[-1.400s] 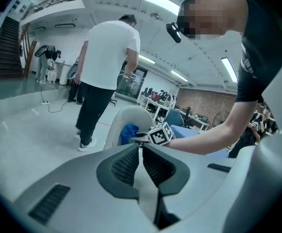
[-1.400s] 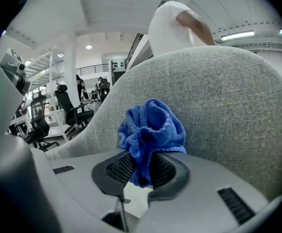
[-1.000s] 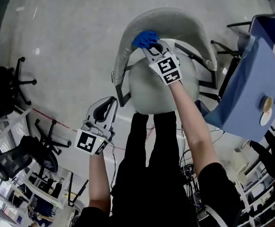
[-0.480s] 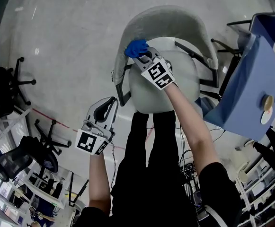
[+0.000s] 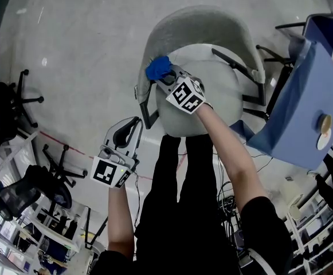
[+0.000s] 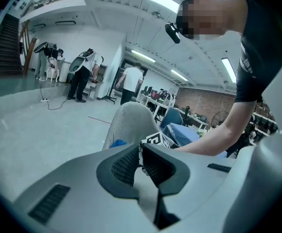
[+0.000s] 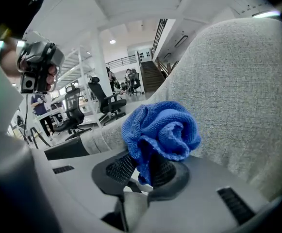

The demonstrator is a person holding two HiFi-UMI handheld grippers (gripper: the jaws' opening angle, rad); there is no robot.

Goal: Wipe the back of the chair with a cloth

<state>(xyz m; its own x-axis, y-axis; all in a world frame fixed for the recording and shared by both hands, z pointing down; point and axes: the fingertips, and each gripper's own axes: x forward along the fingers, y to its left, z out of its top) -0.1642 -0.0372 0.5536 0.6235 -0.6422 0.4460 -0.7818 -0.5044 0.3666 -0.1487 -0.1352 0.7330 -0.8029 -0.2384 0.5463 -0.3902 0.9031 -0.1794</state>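
Right gripper view: right gripper clamped on blue cloth, pressed against chair back; the cloth hides its jaw tips. Left gripper, apart from chair back: jaws together, empty.

No readable text, brand, number or sign anywhere in my views. Only print in sight: black-and-white square marker on cube of my left gripper, and same kind of marker on cube of my right gripper. Both are coded block patterns, no letters or digits. Right one also shows in left gripper view, pattern only. Background shelves, benches and walls too small and blurred to read.
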